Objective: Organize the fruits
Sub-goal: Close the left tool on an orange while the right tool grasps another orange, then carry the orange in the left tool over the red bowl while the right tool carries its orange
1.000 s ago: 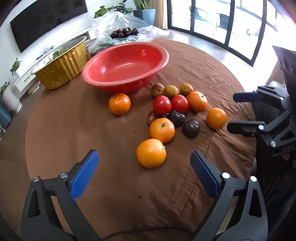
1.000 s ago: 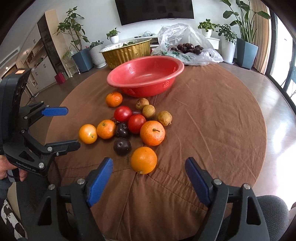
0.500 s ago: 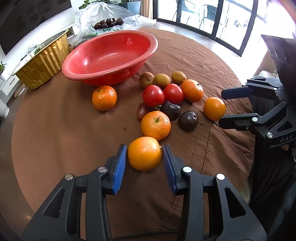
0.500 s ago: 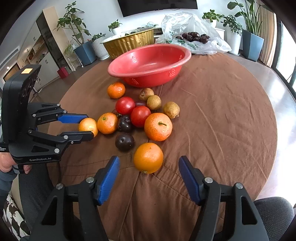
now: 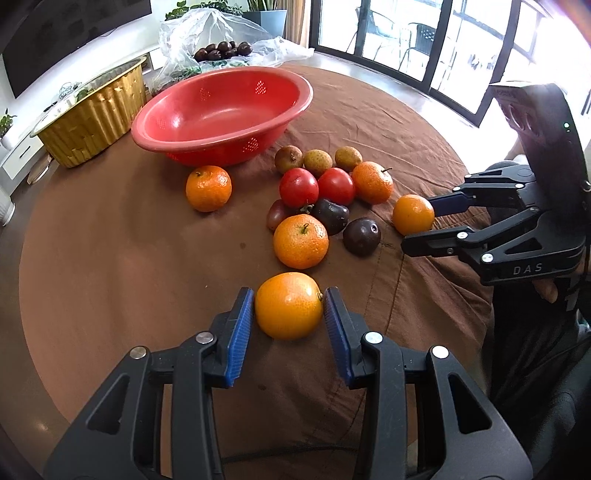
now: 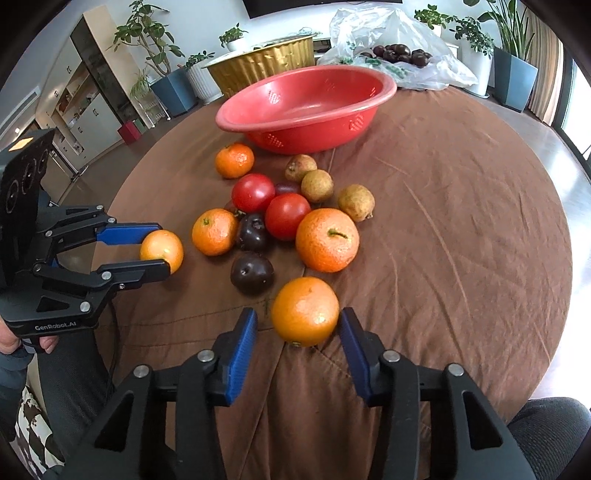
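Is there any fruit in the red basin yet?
No, the red basin sits empty; the oranges and other fruit still lie on the brown cloth.

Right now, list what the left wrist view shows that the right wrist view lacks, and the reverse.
Left wrist only: the glass doors. Right wrist only: the tall cabinet and a red box on the floor. Both: the red basin, gold tray, plastic bag of dark fruit, the left tool gripping one orange, and the right tool closing around another orange, not yet gripping.
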Available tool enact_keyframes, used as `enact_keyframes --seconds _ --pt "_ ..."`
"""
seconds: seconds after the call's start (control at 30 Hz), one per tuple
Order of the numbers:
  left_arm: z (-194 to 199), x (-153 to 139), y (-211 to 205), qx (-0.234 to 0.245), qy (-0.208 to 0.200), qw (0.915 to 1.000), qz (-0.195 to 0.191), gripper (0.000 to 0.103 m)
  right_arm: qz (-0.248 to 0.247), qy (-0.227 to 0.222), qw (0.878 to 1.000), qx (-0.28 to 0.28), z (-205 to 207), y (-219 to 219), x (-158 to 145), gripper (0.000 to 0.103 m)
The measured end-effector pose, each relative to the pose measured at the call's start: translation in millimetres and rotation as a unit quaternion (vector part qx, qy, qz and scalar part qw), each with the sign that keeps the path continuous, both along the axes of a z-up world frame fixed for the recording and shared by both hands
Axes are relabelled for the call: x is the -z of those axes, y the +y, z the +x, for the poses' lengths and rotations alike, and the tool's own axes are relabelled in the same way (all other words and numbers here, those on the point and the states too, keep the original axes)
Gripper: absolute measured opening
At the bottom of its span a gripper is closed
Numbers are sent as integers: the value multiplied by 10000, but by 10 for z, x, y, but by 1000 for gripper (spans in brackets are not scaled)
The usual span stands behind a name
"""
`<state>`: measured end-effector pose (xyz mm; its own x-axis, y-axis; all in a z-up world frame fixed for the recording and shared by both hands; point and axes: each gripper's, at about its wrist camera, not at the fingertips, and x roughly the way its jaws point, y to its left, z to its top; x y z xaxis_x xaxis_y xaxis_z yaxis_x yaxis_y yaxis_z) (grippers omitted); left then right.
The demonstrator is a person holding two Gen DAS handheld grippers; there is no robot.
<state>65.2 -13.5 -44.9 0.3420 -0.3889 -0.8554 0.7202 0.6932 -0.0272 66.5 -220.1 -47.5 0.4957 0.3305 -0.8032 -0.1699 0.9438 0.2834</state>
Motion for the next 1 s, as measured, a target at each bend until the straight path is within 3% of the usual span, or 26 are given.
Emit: enact_keyframes --seconds 0.17,0.63,1.0 --pt "-70 -56 34 -183 13 9996 -225 37 -1 -32 10000 11 -4 2 -4 38" --pt "56 -417 191 -762 -168 9930 -882 37 231 -316 9991 144 42 -213 -248 38" --pt "748 -930 104 -1193 -560 9863 -993 37 319 -936 9944 368 465 -517 -775 38"
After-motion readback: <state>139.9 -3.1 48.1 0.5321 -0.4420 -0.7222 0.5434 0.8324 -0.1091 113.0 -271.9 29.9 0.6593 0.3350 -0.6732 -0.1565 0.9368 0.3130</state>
